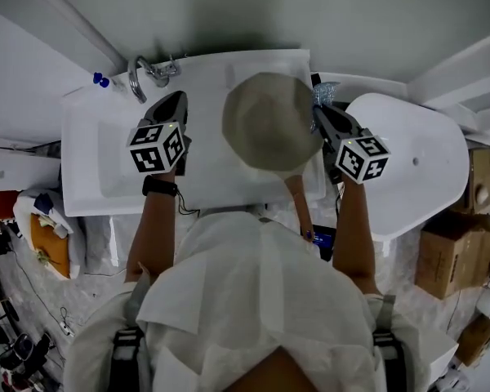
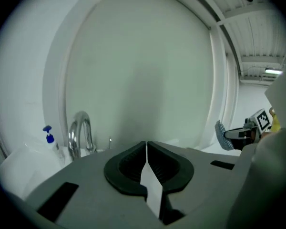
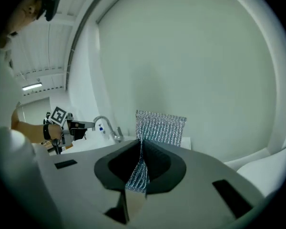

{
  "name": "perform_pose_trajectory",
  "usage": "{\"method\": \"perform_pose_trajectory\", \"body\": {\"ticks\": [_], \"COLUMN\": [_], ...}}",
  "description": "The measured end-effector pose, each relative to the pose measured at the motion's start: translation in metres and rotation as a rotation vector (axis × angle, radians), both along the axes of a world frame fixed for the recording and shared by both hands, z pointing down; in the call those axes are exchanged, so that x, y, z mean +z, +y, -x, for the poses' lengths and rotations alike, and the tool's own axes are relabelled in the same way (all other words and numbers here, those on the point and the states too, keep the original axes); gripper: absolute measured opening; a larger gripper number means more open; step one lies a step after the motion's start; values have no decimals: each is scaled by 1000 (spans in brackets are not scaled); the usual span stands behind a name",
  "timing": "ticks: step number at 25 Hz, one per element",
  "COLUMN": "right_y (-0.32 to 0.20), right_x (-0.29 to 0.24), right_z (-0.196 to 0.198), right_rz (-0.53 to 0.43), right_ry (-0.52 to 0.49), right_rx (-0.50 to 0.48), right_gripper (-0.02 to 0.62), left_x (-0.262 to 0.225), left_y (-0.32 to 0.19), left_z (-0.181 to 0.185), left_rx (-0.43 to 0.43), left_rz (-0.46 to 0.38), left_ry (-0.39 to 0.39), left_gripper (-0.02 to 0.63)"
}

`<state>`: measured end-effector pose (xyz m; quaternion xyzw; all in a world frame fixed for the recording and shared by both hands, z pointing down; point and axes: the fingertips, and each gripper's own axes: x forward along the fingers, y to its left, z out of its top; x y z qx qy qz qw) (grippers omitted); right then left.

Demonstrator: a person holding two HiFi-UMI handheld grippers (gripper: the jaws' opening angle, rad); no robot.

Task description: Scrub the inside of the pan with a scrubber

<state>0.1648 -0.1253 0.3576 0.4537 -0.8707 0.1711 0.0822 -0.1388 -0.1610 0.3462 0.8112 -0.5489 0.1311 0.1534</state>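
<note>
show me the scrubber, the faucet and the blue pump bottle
scrubber [image 3: 160, 129]: right gripper view, upper part of the mesh
faucet [image 2: 72, 137]: left gripper view, left side of the curved spout
blue pump bottle [image 2: 49, 137]: left gripper view, blue pump top

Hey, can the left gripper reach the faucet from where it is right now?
Probably yes. The left gripper, shut and empty, hangs over the sink close to the faucet, and nothing shows between them.

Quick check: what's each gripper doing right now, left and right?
Left gripper: closed, nothing between its jaws.
Right gripper: closed on the scrubber.
</note>
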Motion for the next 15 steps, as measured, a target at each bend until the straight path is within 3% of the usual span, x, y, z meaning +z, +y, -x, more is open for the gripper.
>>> {"method": "perform_pose_trajectory", "body": {"ticks": [4,8,15], "right_y": [18,38,46], "right_x": [-50,-77,-82], "right_z": [-19,-35,-39], "right_rz": [-212,-338,-385], "right_ry": [-44,-26,23], "right_rx": [84,142,162], "right_gripper": [32,32,32], "left_x": [-58,-99,-109], "left_y": [12,31,44], "left_z": [20,35,39], "left_rx": [-49,-64,-9], "left_rz": [-241,-434,-497], "left_ry": [72,78,12], "left_gripper": [26,25,25]}}
